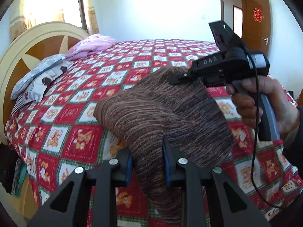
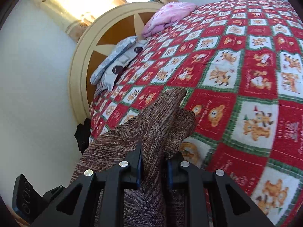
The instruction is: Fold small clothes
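A brown striped knit garment (image 1: 151, 113) hangs in the air above the bed, stretched between both grippers. My left gripper (image 1: 147, 162) is shut on its near edge, with cloth bunched between the blue pads. My right gripper (image 1: 181, 76) is shut on the far top edge, held by a hand at the right. In the right wrist view the right gripper (image 2: 154, 168) pinches the same knit garment (image 2: 157, 124), which drapes down past the fingers. Part of the left gripper's body (image 2: 28, 204) shows at the lower left.
A bed with a red, white and green bear-patterned quilt (image 1: 85, 98) lies below. A pink folded blanket (image 1: 92, 45) and grey patterned pillows (image 1: 39, 75) lie by the round headboard (image 1: 24, 45). A brown door (image 1: 255, 24) stands open at the far right.
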